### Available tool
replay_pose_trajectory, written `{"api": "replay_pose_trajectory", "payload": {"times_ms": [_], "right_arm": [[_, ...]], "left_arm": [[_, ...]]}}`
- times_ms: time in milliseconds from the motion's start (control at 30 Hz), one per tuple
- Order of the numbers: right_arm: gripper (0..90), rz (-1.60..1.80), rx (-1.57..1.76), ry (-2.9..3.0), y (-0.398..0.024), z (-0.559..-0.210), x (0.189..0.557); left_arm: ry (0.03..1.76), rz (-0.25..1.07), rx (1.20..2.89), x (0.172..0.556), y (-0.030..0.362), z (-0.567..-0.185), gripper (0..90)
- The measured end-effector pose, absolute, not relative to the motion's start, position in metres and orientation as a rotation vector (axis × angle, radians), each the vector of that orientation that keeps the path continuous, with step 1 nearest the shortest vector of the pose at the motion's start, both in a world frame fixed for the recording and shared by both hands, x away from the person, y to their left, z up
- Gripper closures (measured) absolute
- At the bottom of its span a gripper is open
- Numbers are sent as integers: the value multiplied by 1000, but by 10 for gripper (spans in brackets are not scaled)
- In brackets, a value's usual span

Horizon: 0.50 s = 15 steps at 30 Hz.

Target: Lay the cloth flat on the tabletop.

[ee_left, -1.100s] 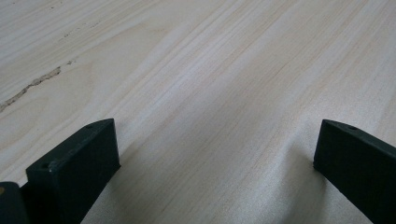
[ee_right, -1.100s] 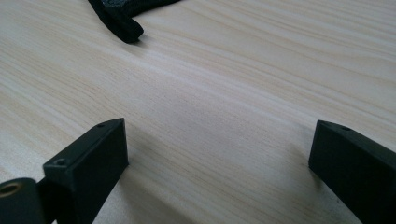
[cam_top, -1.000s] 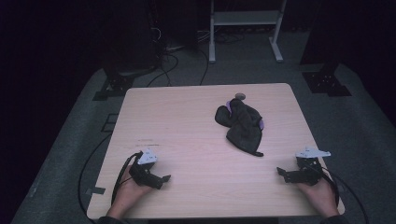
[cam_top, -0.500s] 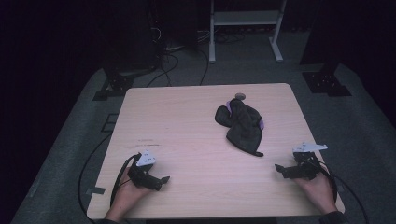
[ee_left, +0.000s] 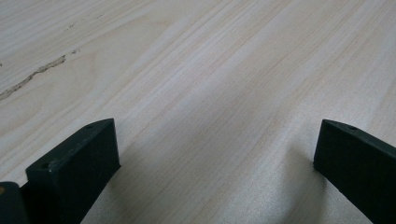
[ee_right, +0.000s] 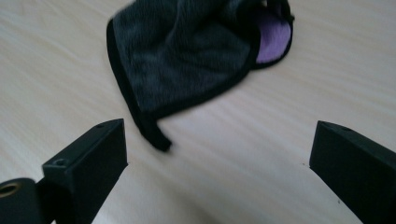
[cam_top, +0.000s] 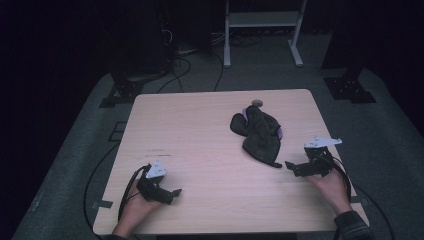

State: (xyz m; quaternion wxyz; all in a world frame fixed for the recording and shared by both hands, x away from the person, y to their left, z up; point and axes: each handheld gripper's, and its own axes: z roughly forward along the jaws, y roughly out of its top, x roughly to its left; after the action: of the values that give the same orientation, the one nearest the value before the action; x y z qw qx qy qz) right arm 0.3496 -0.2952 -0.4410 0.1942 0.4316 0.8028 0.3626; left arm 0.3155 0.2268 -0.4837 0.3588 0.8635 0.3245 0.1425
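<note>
**Right gripper closes on the cloth**

Edging toward 10 o'clock since 1 s ago, the right gripper (cam_top: 296,169), jaws spread, nears the crumpled dark grey cloth with purple lining (cam_top: 260,134) right of table centre. Left gripper (cam_top: 169,192) rests released. Next: likely pinching the cloth's near corner.

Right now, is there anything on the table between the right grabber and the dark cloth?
No. In the right gripper view, only bare table lies between the open right gripper and the crumpled dark cloth.

Cloth (ee_right: 187,60) top cut off, blurred; small obj (cam_top: 257,103) unidentifiable
</note>
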Motion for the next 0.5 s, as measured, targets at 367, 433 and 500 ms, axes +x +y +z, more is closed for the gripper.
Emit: {"api": "replay_pose_trajectory", "payload": {"times_ms": [367,433,500], "right_arm": [[20,1088,1142,2239,-269,-422,380],[21,1125,1139,2233,-262,-420,389],[20,1125,1129,2237,-258,-418,395]], "left_arm": [[837,368,2226,315,227,-484,0],[836,370,2225,315,227,-484,0],[836,370,2225,315,227,-484,0]]}}
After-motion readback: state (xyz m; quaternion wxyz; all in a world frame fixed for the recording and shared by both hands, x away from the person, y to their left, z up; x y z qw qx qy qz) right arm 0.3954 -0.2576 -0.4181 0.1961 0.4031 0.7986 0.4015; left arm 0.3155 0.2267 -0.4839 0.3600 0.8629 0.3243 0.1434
